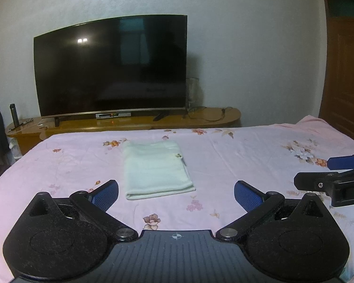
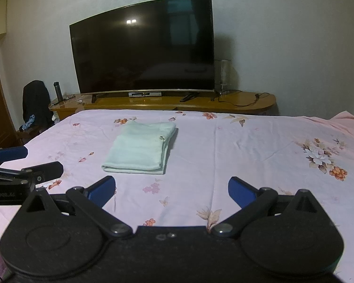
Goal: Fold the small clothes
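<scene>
A pale green cloth [image 1: 157, 168] lay folded into a neat rectangle on a bed [image 1: 236, 155] covered by a pink sheet printed with flowers. The cloth sat towards the far side of the bed, left of centre, with its folded edge nearest the cameras.

The left gripper [image 1: 176, 194] hovered above the near part of the bed, released, its blue-padded fingers spread wide with nothing between them. The cloth lay just beyond its fingertips, apart from them. The right gripper [image 2: 171, 189] hung beside it, likewise released and spread wide, holding nothing; the cloth lay ahead of it and slightly to its left. Each gripper showed at the edge of the other's view: the right one at the right edge of the left wrist view, the left one at the left edge of the right wrist view.

Past the bed stood a long wooden counter [image 1: 200, 118] against a pale wall. On it sat a large dark TV [image 1: 111, 66], switched off, with a small box beneath its screen, a dark bottle [image 1: 13, 114] at the left end, a clear container [image 1: 193, 92] at the right of the TV, and a trailing black cable [image 1: 212, 115]. A brown wooden door [image 1: 347, 70] stood at the far right. In the right wrist view, a dark garment [image 2: 35, 101] hung over a chair left of the counter.
</scene>
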Action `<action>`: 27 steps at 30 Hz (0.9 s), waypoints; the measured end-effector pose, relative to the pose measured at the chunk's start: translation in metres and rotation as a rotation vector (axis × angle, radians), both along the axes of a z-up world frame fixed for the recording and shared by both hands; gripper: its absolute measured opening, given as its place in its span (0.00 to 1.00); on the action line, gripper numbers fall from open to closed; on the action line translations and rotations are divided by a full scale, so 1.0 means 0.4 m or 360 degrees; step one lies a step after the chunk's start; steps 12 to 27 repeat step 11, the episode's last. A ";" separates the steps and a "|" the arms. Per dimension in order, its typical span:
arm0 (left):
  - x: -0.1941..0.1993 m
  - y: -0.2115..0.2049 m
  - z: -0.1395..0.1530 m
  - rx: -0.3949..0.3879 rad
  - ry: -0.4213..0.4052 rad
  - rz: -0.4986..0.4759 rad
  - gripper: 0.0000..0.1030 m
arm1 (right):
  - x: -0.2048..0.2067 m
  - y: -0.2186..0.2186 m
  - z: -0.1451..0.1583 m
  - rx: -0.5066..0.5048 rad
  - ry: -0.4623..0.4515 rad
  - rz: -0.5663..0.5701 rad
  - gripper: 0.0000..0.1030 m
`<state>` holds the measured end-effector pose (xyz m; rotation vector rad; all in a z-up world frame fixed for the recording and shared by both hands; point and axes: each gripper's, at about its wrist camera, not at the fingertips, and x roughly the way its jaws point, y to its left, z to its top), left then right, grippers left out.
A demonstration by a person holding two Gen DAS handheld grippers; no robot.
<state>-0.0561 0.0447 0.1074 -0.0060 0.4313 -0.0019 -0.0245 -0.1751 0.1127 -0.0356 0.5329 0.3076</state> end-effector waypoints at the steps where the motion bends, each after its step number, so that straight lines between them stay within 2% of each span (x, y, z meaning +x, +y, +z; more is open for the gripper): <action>1: -0.002 0.001 0.001 0.0000 -0.0003 -0.0001 1.00 | 0.001 0.001 0.001 -0.0002 0.0000 -0.0001 0.99; 4: -0.006 0.004 0.006 -0.0005 -0.0049 0.0008 1.00 | 0.003 0.000 0.000 -0.0002 0.0001 -0.0001 0.99; 6: -0.013 0.007 0.008 -0.0011 -0.0118 -0.0033 1.00 | 0.005 -0.001 0.001 -0.0003 -0.0002 -0.0001 0.99; 9: -0.016 0.012 0.010 -0.0059 -0.0147 -0.0097 1.00 | 0.006 0.004 -0.002 -0.0006 0.0001 0.0000 0.99; 27: -0.013 0.007 0.008 -0.0049 -0.0145 -0.0099 1.00 | 0.008 0.012 -0.004 -0.0008 0.0005 -0.0001 0.99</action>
